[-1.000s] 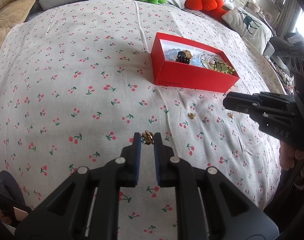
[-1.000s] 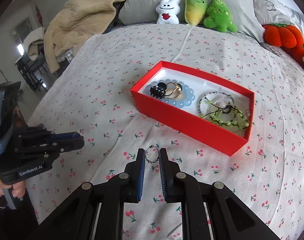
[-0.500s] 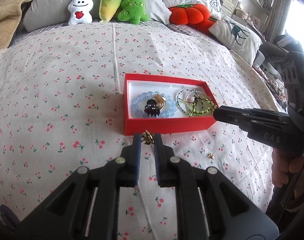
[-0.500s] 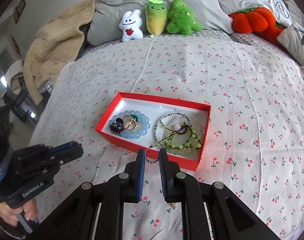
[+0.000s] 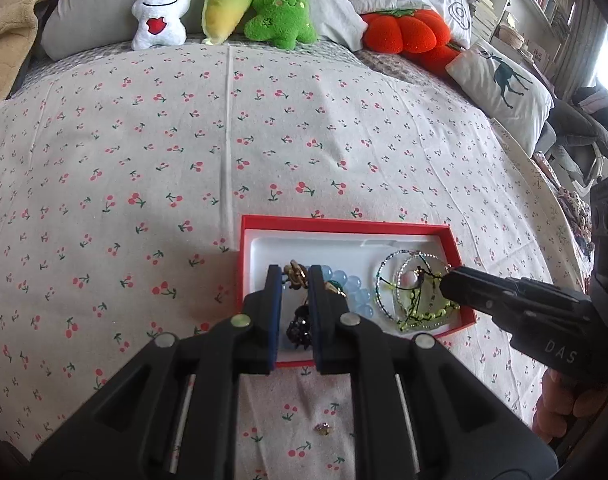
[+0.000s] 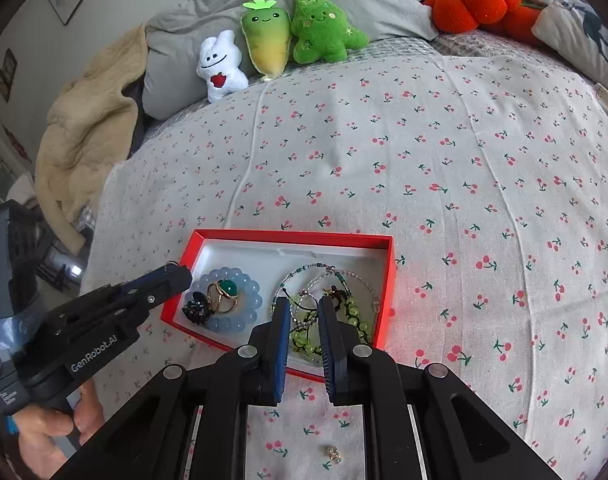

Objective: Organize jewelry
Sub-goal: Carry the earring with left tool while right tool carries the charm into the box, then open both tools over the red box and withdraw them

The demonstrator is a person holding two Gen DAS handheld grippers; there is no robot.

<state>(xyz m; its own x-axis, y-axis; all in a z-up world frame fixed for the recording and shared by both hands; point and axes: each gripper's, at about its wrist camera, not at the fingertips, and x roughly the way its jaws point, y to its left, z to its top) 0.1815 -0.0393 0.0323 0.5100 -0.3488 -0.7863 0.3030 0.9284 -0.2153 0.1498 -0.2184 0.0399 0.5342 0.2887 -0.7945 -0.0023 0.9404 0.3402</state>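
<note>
Your left hand-held gripper (image 5: 295,280) sits at lower centre of the left wrist view, over the left half of the red box (image 5: 346,225). Its fingers stand a narrow gap apart and pinch a gold chain piece (image 5: 295,274) at the tips, above the box's white interior.

Your right hand-held gripper (image 6: 304,312) sits at lower centre of the right wrist view, over the right half of the same box. Its fingers stand a wider gap apart. A small beaded ring shows between the tips against the bracelets below; you cannot tell whether the pads grip it.

Box contents:
- Left half: a pale blue bead bracelet (image 6: 239,322) with a black hair claw (image 6: 195,308) and a gold ring with a green stone (image 6: 225,292) lying on it.
- Right half: thin beaded hoops (image 6: 324,270) tangled with a green bead string (image 6: 304,342).

The box rests on the cherry-print bedsheet (image 5: 263,140). One small gold earring (image 6: 334,453) lies on the sheet near the bottom of the frame, outside the box. Plush toys (image 5: 223,4) line the pillows at the upper edge.
</note>
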